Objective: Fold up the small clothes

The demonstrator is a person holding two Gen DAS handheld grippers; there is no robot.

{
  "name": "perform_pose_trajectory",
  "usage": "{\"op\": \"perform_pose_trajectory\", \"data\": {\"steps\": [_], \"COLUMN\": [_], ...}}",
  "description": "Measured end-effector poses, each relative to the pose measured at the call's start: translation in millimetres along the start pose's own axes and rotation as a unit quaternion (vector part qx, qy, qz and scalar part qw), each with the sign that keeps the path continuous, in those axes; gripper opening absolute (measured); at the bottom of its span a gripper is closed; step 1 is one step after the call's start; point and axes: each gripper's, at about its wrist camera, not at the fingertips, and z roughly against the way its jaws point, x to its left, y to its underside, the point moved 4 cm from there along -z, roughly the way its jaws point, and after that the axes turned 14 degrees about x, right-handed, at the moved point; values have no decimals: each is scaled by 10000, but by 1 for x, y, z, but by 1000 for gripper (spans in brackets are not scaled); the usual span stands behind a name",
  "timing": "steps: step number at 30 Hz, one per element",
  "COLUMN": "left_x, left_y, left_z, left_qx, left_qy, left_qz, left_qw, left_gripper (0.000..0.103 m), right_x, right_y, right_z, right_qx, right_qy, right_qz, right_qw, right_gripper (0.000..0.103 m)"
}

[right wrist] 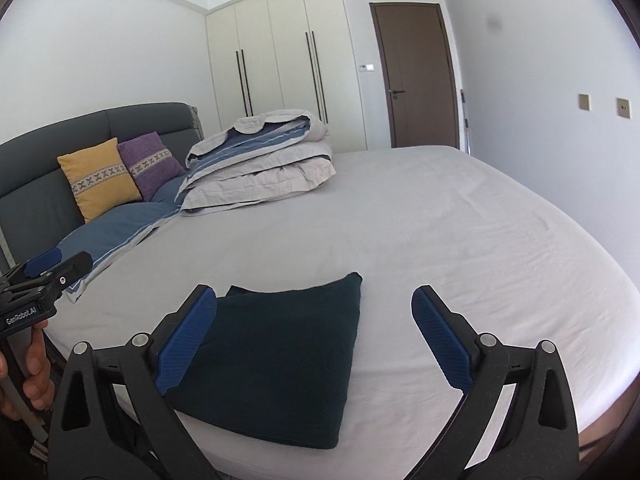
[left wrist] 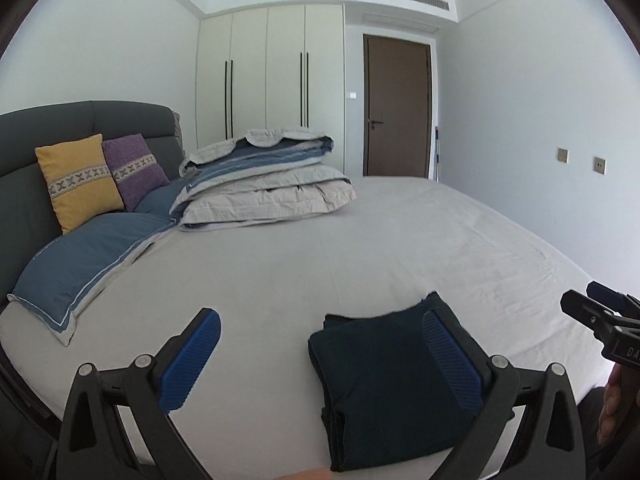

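Dark navy garment [left wrist: 384,384], folded into neat flat rectangle, layered edges visible, lying on bed near front edge.

Your folded garment [right wrist: 280,356] is dark navy on the pale grey sheet [right wrist: 460,240]. Far left you see a mustard cushion [right wrist: 98,178] and a purple cushion [right wrist: 152,162], both with cross-stitch bands.

A wide bed with a pale grey sheet [left wrist: 400,240] fills the room; at its head stands a dark grey padded headboard [left wrist: 100,120]; against that headboard lean a mustard-yellow cushion [left wrist: 76,180] and a purple cushion [left wrist: 136,168]; beside them lies a folded grey-and-blue duvet [left wrist: 264,176]; beyond the bed stand cream wardrobe doors [left wrist: 272,72] and a brown door [left wrist: 396,108].
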Motion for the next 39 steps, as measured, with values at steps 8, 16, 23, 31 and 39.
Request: {"op": "perform_pose_trajectory", "data": {"steps": [8, 16, 23, 31, 39], "left_x": [-10, -6, -3, -2, -1], "left_y": [23, 40, 40, 41, 41], "left_z": [-42, -62, -63, -64, -65], "left_qx": [988, 1521, 1527, 1542, 1574], "left_qy": [-247, -16, -62, -102, -98], "left_qz": [-29, 264, 284, 324, 326], "left_qw": [9948, 9880, 9878, 9875, 9869], "left_gripper": [103, 103, 103, 103, 103], "right_x": [-5, -1, 4, 7, 7], "right_y": [19, 22, 25, 28, 29], "right_z": [-54, -62, -63, -68, -72], "right_qx": [1215, 1277, 1373, 1448, 1506], "right_qy": [33, 459, 439, 421, 402], "right_qz": [-400, -111, -19, 13, 27], "right_qw": [9918, 9907, 9896, 9886, 9878], "right_gripper": [100, 100, 100, 100, 100]}}
